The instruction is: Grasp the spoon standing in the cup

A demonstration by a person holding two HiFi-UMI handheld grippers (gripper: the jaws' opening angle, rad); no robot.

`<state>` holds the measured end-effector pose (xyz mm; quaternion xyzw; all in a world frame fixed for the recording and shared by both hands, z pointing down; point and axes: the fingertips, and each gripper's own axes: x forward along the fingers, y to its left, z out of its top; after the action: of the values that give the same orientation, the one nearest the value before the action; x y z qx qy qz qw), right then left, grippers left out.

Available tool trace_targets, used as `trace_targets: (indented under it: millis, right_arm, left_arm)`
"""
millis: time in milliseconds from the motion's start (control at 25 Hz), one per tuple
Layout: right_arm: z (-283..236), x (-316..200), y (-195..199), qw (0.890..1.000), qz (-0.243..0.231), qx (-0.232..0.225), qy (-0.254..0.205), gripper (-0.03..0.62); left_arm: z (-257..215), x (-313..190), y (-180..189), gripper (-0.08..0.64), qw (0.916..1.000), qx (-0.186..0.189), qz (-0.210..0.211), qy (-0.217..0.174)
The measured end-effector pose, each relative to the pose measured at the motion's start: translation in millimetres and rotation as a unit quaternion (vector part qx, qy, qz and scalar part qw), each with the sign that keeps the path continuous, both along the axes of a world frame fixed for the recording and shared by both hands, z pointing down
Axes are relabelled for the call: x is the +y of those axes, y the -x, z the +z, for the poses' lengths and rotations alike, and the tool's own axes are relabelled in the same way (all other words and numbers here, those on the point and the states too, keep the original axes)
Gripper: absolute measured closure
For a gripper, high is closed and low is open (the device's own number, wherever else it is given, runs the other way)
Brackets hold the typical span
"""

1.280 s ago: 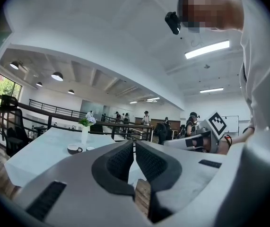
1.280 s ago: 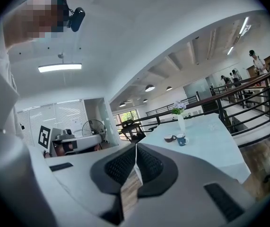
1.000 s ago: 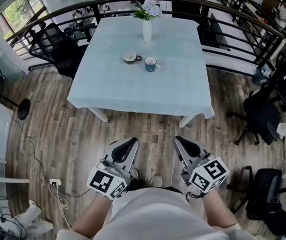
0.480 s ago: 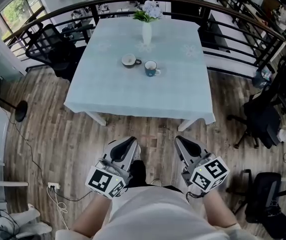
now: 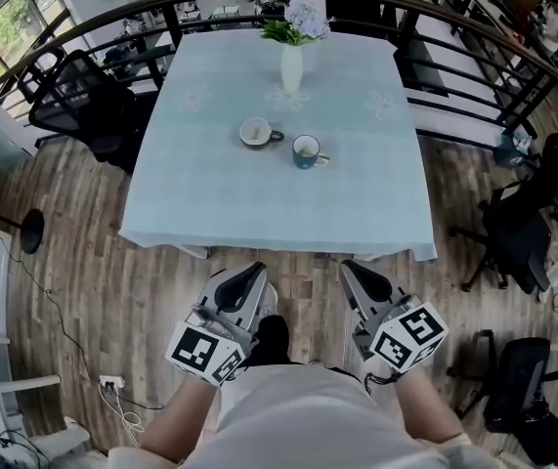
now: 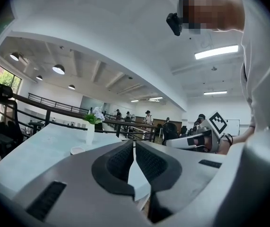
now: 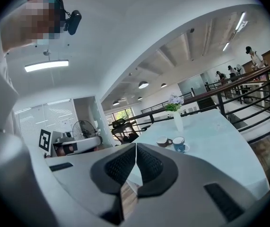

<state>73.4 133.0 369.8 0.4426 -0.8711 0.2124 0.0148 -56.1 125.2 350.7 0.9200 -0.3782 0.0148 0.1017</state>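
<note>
Approach to the counter (image 5: 259, 198), both grippers well short
Left gripper (image 5: 247, 274) fingers together, empty; pale cup (image 5: 256, 132) and blue cup (image 5: 307, 151) mid-counter, spoon too small to discern; right gripper (image 5: 355, 270) fingers together, empty. Spoon likely light, stiff, slick: pinch the handle above the rim. No legible writing

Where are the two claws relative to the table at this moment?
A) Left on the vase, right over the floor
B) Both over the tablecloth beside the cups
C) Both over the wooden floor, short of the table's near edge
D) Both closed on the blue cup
C: the head view shows the left claw and right claw, both shut and empty, over the wooden floor, short of the table; the blue cup stands well ahead.
</note>
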Motion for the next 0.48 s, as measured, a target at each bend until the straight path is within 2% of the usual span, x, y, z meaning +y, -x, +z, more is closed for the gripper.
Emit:
trace_targets:
  millis: [480]
  right_arm:
    - [3,-128,52,0.999,0.027,0.016,0.023,0.569]
  left_arm:
    - [14,-129,51,0.529,0.9993,-0.006,0.024,0.027]
